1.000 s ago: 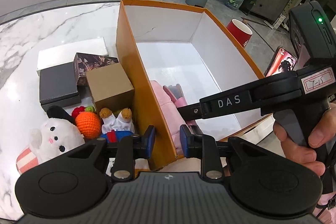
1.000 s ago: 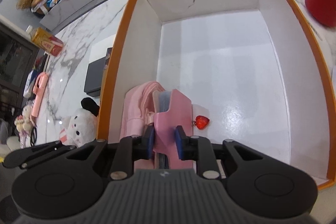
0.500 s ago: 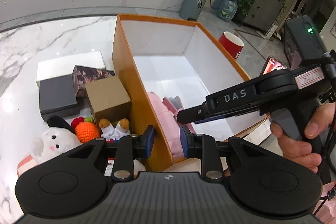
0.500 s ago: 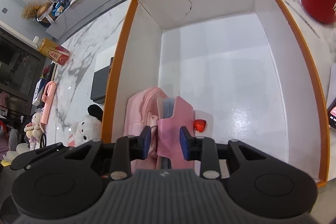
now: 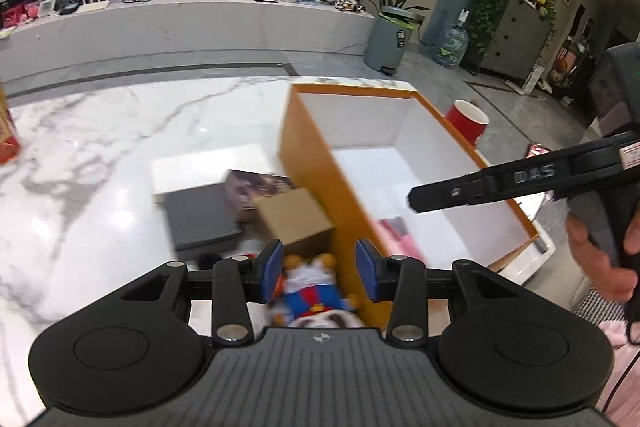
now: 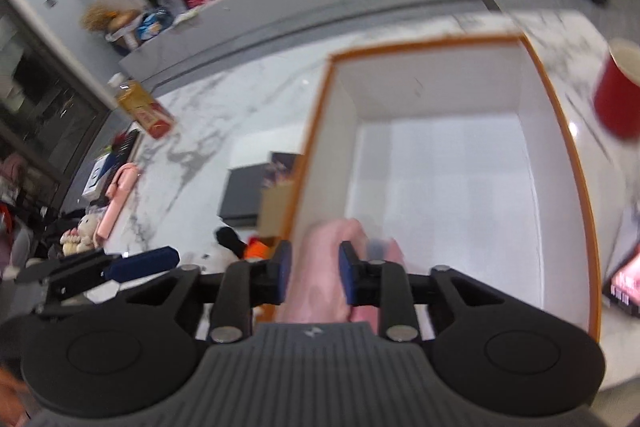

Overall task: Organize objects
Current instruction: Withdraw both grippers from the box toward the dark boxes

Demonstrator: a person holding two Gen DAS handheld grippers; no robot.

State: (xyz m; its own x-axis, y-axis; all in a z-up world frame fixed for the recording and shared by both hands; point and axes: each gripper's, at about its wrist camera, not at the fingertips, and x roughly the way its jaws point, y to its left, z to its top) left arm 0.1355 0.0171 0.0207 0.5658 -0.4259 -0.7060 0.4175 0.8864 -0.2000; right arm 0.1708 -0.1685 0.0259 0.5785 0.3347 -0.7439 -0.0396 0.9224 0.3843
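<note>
An orange box (image 5: 316, 187) with a white inside stands on the marble table; it also shows in the right wrist view (image 6: 320, 115). A pink bag (image 6: 320, 267) lies in its near left corner, also seen in the left wrist view (image 5: 394, 233). My left gripper (image 5: 319, 269) is open above a small doll in blue and red (image 5: 310, 291) beside the box's outer wall. My right gripper (image 6: 313, 273) is open and empty, raised above the pink bag; it shows from the side in the left wrist view (image 5: 416, 201).
Left of the box lie a cardboard box (image 5: 294, 221), a dark grey box (image 5: 200, 215), a printed box (image 5: 256, 187) and a white flat box (image 5: 208, 163). A red cup (image 5: 466, 119) stands right of the box. A phone (image 6: 626, 281) lies at the right.
My right gripper opened, let go of the pink bag and rose away from it. My left gripper opened wider and rose and drew back, with the doll now between its fingers in view.
</note>
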